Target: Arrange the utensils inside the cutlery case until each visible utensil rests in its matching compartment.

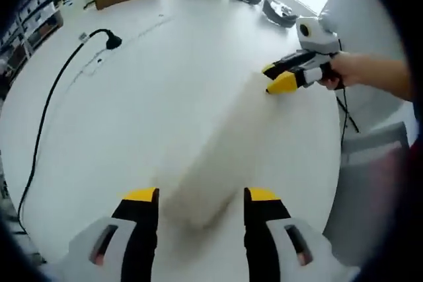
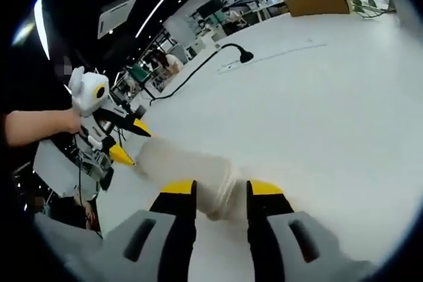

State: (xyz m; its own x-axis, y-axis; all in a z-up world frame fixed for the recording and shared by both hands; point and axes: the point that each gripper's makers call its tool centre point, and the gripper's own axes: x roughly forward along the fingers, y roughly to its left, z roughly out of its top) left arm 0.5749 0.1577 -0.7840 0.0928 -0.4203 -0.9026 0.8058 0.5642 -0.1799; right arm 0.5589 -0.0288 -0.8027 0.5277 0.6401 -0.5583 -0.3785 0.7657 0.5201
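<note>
- Holding the case point(image 1: 221, 156) from both ends: left tool point(image 1: 201, 199) straddles the near end with its jaws apart, right tool point(image 1: 276, 78) at the far end, tips nearly closed on that edge.
- In the right gripper view, right tool point(image 2: 221, 193) has the case point(image 2: 188, 166) end between its jaws; contact looks likely, firm grip can't be confirmed. Left tool point(image 2: 129, 140) sits at the other end.
- Case is mid-desk point(image 1: 132, 97), heavily motion-blurred; compartments and utensils unreadable.
- Risk: uneven pull from the two tools could twist the case or slip one end.
- Risk: fast motion may tip utensils out or mix the slots.
- Cable point(image 1: 49, 104) lies well apart towards the desk's left edge; low snag risk.
</note>
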